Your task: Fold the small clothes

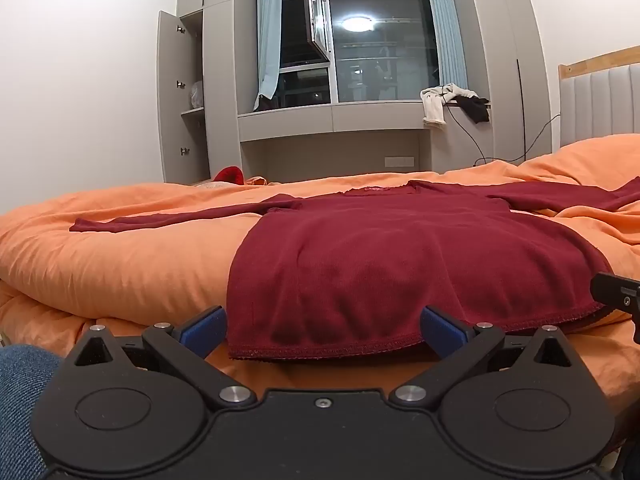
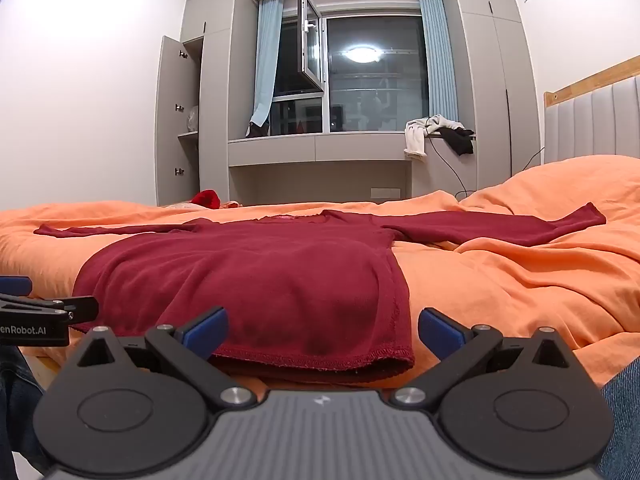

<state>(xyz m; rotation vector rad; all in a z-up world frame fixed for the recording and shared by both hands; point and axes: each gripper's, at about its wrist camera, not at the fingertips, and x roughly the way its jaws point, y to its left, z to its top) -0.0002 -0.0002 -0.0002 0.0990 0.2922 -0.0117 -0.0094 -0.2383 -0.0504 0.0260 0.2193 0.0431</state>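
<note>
Left wrist shows the left gripper [image 1: 323, 330] spread wide at the shirt [image 1: 360, 264] hem, the right gripper [image 2: 323, 332] likewise gaping, both empty.

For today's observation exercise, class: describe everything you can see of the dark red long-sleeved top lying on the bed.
The dark red long-sleeved top is a soft, finely ribbed knit with a stitched hem and a small red label at the neckline. It lies spread flat on the orange duvet, unfolded, hem nearest the cameras, neckline toward the window, both sleeves stretched out sideways. Only the duvet touches it. The left tool and right tool sit open just short of the hem, one facing each bottom corner.
</note>
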